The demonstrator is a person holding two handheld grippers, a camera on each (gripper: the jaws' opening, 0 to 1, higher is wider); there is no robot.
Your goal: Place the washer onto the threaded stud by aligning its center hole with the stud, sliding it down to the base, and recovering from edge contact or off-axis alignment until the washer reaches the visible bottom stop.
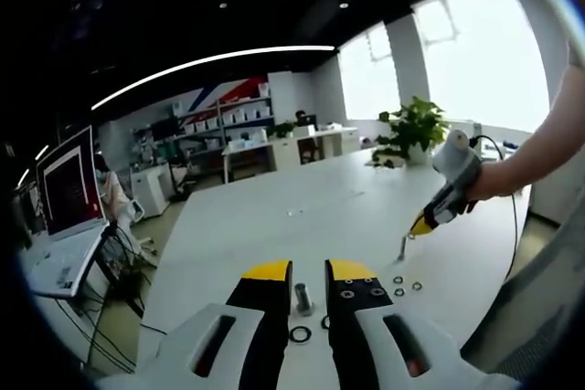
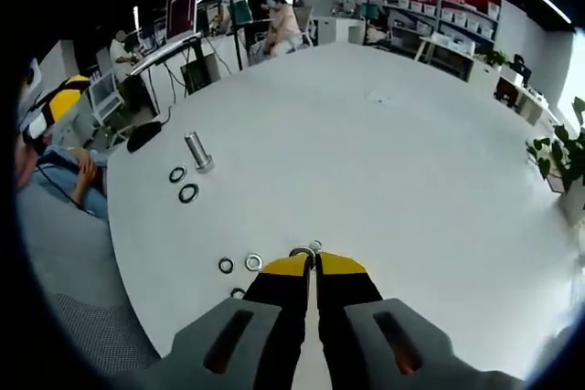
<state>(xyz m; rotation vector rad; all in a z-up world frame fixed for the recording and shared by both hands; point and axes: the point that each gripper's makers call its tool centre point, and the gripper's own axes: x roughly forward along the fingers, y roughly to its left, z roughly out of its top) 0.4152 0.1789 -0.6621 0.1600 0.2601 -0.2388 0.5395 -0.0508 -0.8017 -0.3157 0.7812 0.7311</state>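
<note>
Now, starting in the left gripper view: the left gripper [image 1: 309, 273] hangs over the white table [image 1: 274, 226] with its yellow-tipped jaws spread, a clear gap between them and nothing held. Right in that gap, just ahead of the tips, stands the threaded stud [image 1: 303, 298], upright on the tabletop. Two dark rings [image 1: 300, 334] lie at its foot, nearer the camera, between the jaws. Off to the right and farther out, the right gripper [image 1: 422, 224] comes in, held by a person's hand [image 1: 489, 180], its tip angled down at the table; a few loose washers [image 1: 408, 286] sit just beside it. Over to the right gripper view: the stud [image 2: 197, 152] is well off to the upper left, dark rings [image 2: 183, 184] beside it. Two small washers [image 2: 239, 264] rest left of the jaws. The jaws are pressed close, pinching a washer [image 2: 303, 252] at the tips, touching or just above the table; another ring [image 2: 315, 246] sits right beside it.
</note>
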